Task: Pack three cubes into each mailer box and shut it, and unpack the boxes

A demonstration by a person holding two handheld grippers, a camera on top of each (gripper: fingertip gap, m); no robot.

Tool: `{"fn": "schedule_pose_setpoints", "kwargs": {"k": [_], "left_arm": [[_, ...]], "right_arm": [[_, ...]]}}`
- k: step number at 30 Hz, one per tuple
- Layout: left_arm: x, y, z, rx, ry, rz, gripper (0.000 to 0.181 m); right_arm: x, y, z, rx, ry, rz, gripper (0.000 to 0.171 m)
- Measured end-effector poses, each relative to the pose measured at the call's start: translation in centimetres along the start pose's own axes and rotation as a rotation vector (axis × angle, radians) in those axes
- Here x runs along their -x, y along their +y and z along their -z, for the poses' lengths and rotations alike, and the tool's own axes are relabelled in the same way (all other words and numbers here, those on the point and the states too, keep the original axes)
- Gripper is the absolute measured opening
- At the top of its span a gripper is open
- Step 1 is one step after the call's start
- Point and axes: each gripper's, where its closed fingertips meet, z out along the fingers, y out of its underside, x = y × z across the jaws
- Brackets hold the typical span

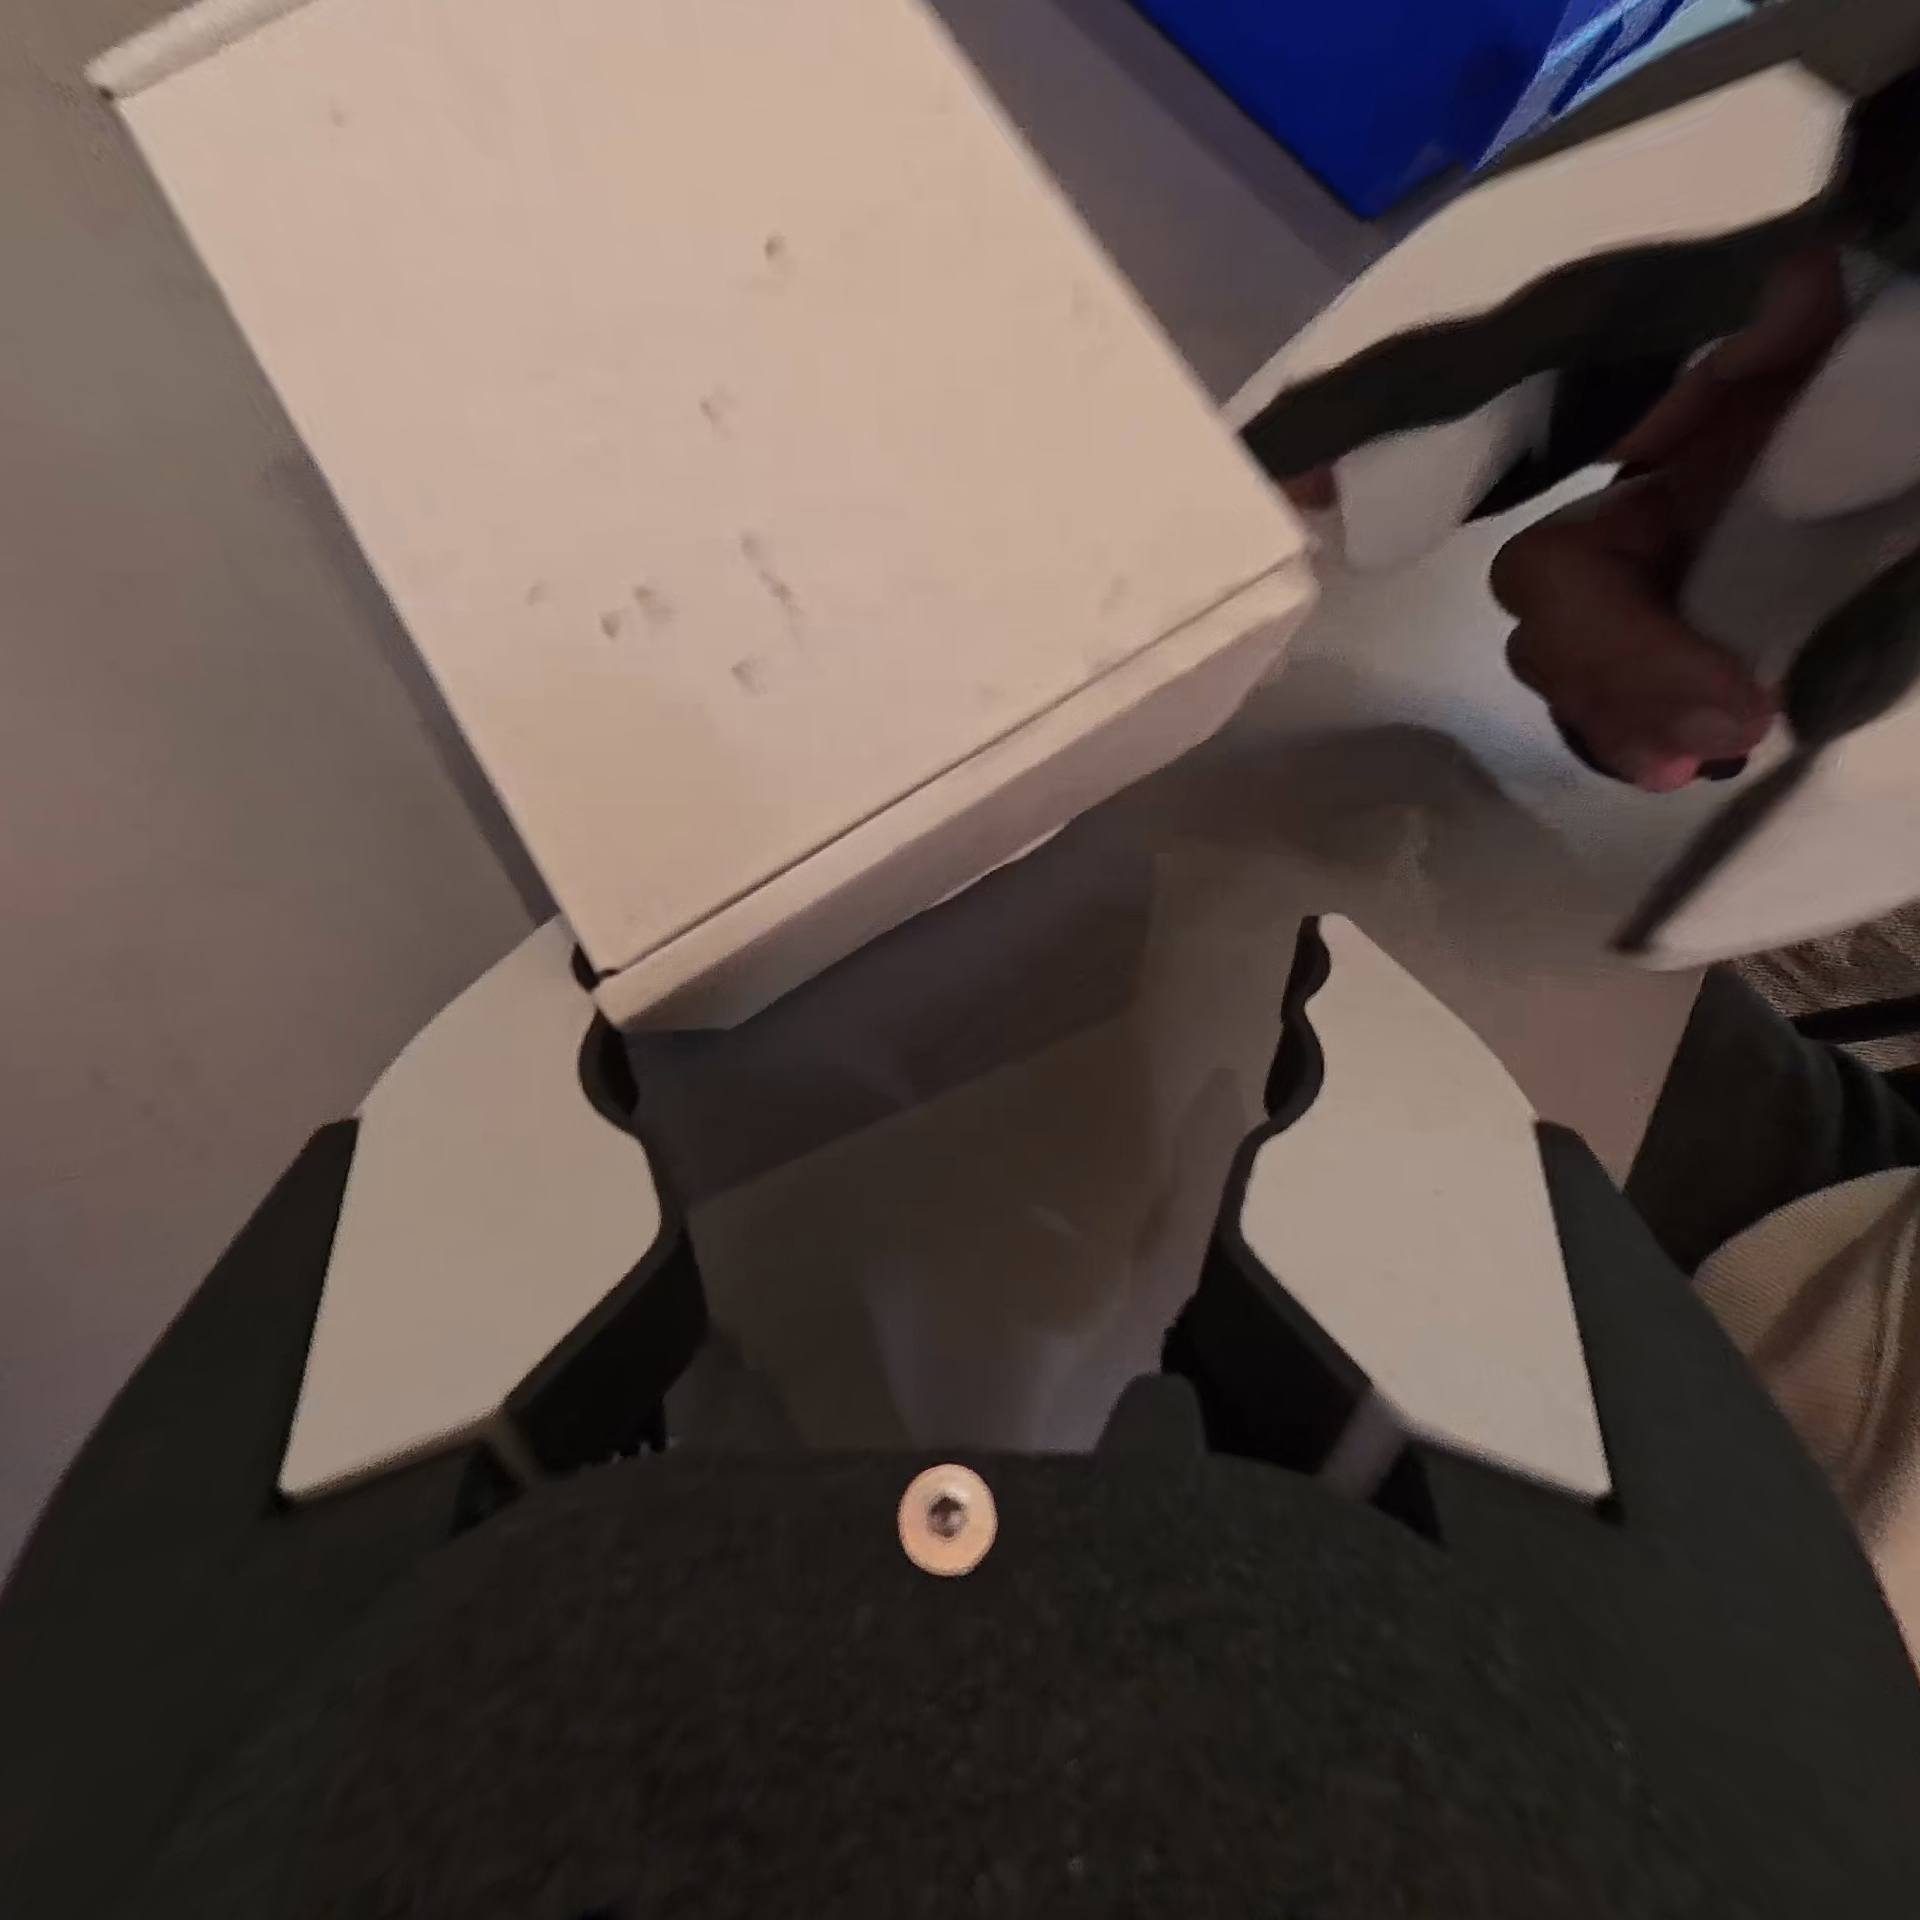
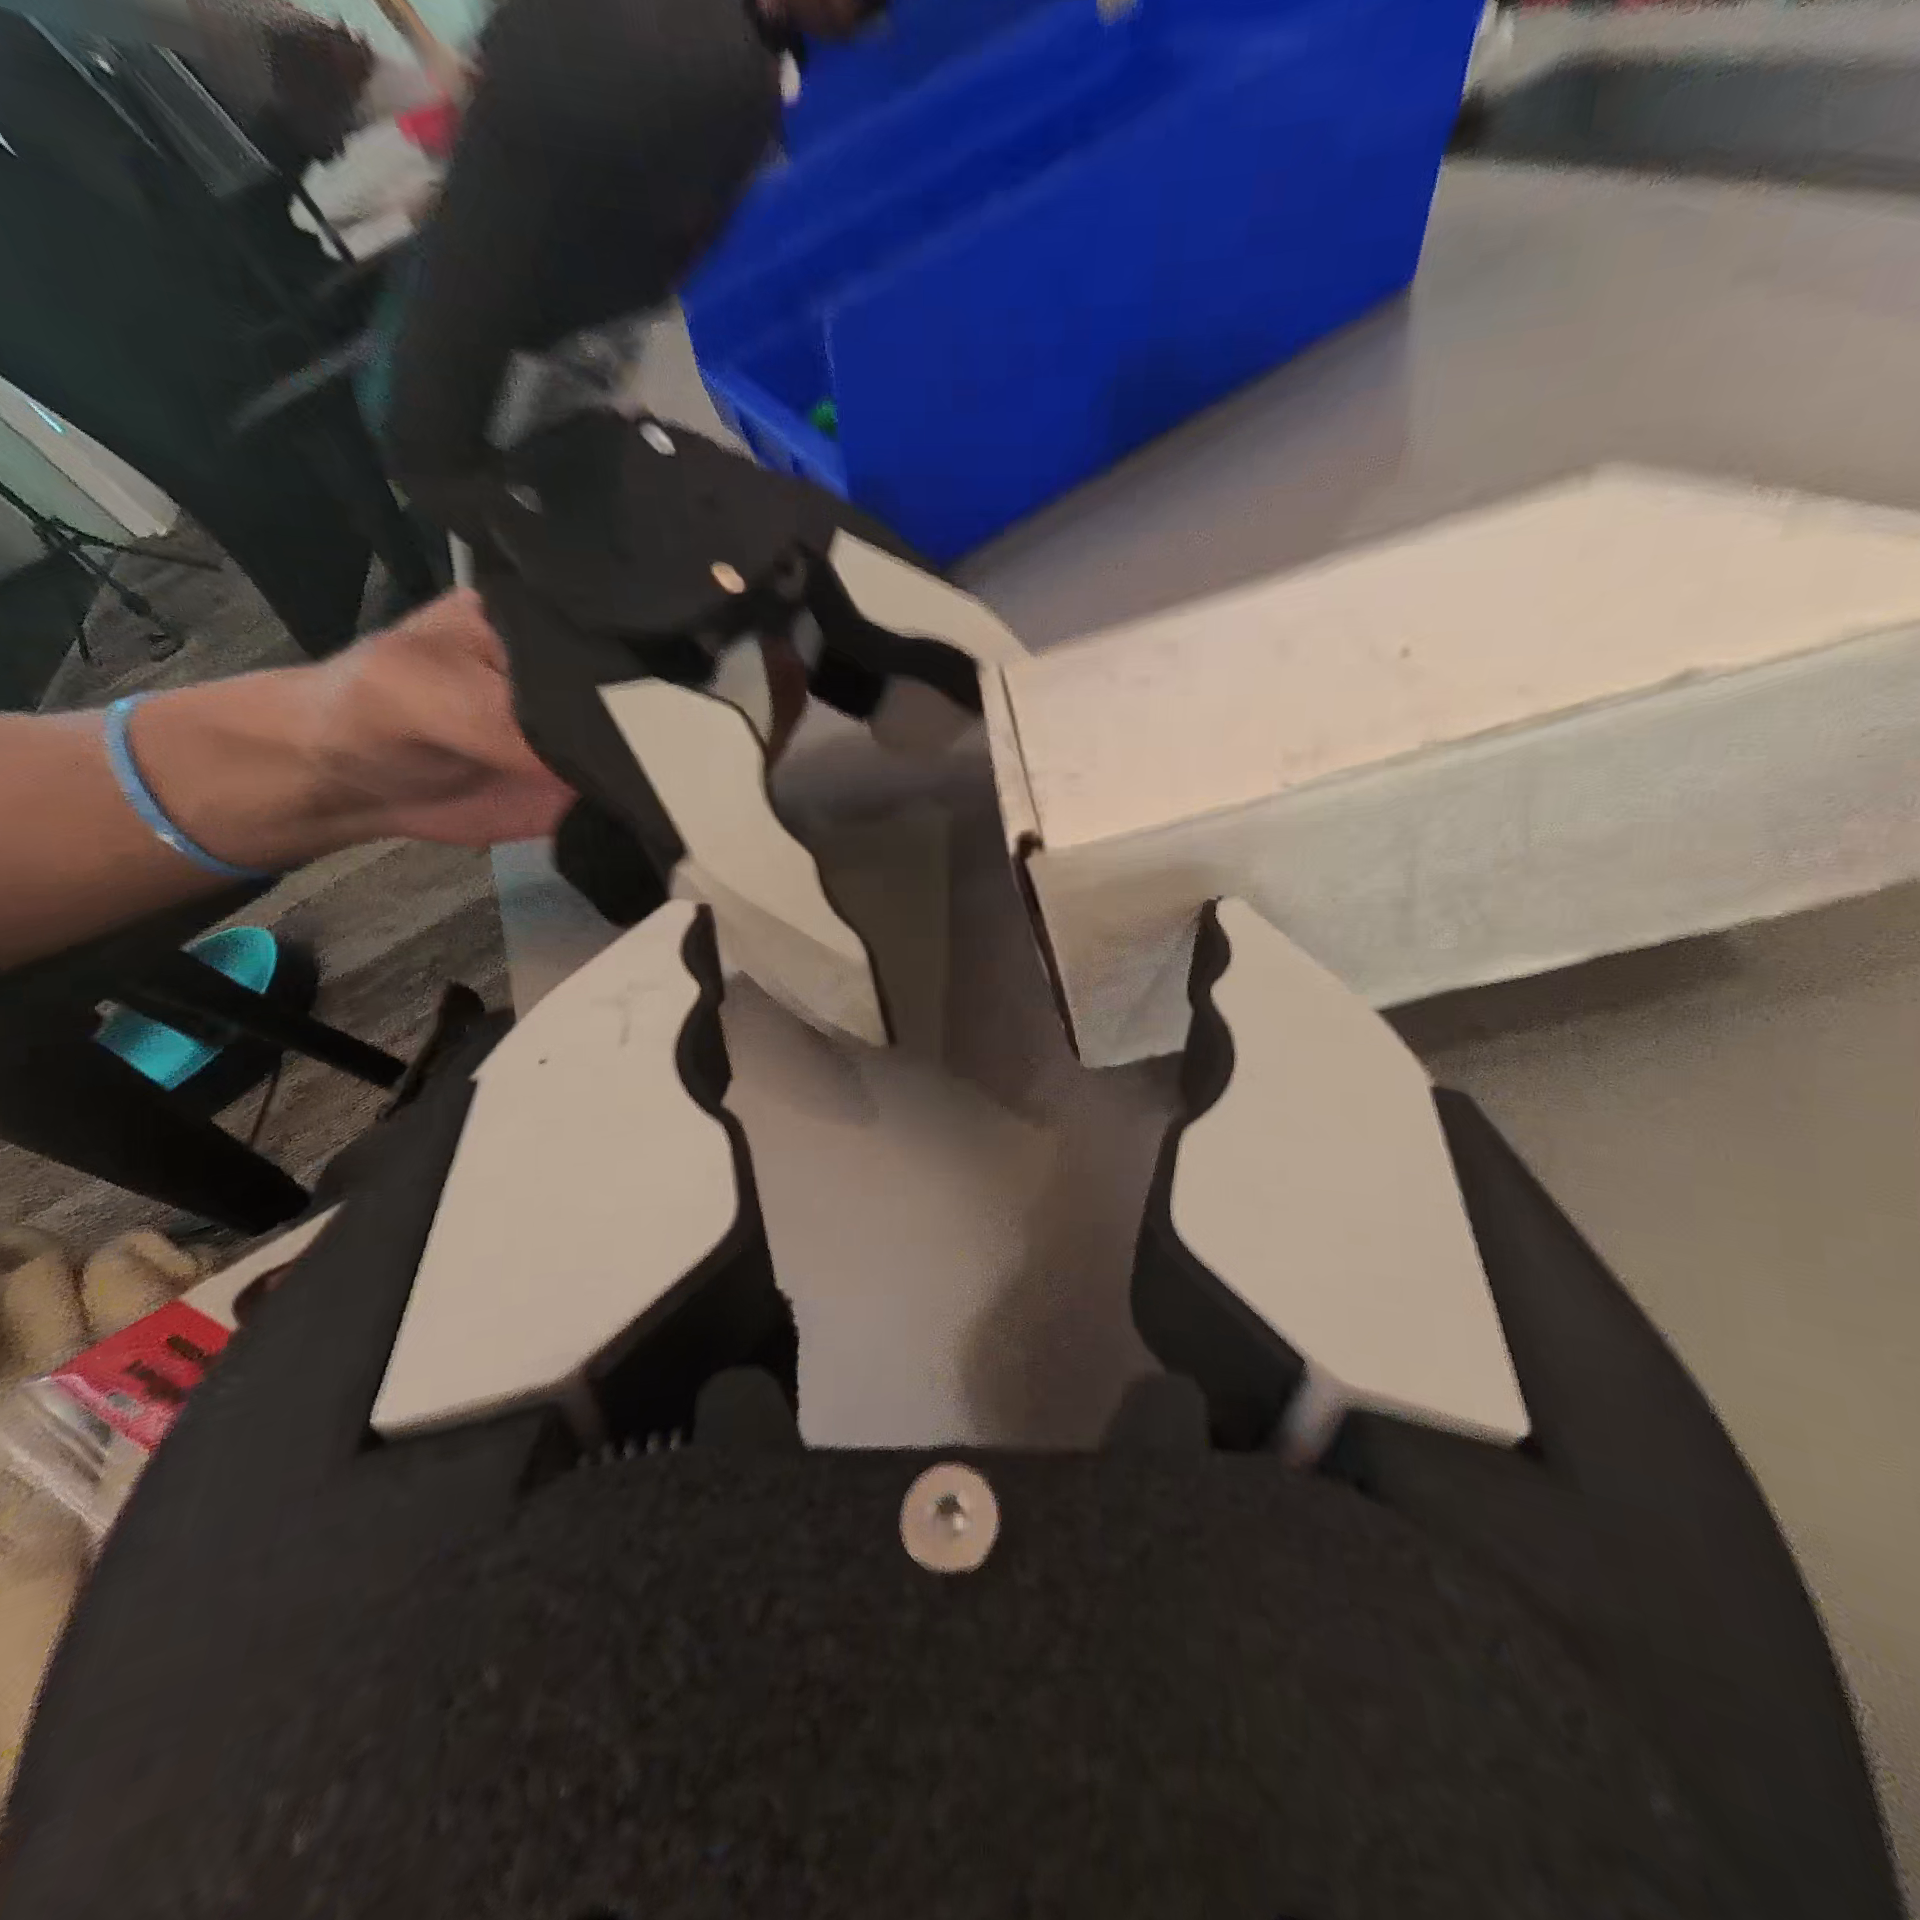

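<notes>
A white mailer box [image 1: 727, 468] lies shut on the grey table; it also shows in the right wrist view [image 2: 1455, 727]. My left gripper [image 1: 945, 935] is open and empty, its left fingertip at the box's near corner. In the right wrist view the left gripper [image 2: 914, 842] is held by a hand [image 2: 395, 748] with a blue wristband, one finger against the box's end. My right gripper [image 2: 951, 914] is open and empty, with the box corner just ahead of its right fingertip. It shows at the right of the left wrist view [image 1: 1444, 675]. No cubes are plainly visible.
A blue bin [image 2: 1091, 260] stands behind the box, with a small green thing [image 2: 826, 416] inside. The table edge [image 2: 499, 935] runs at the left, with floor clutter and a dark-clothed person [image 2: 582, 208] beyond. Bare table [image 2: 1662, 1195] lies to the right.
</notes>
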Motion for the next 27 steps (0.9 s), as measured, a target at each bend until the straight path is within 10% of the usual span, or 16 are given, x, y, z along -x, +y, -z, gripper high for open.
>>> {"fn": "schedule_pose_setpoints", "kwargs": {"k": [19, 27], "left_arm": [[6.0, -0.9, 0.3, -0.023, -0.219, -0.076, 0.118], [6.5, 0.8, 1.7, 0.014, -0.273, -0.148, 0.118]], "right_arm": [[4.1, -9.2, -5.2, 0.072, -0.175, 0.221, 0.092], [-0.9, -11.1, -2.2, 0.099, 0.082, 0.443, 0.092]]}}
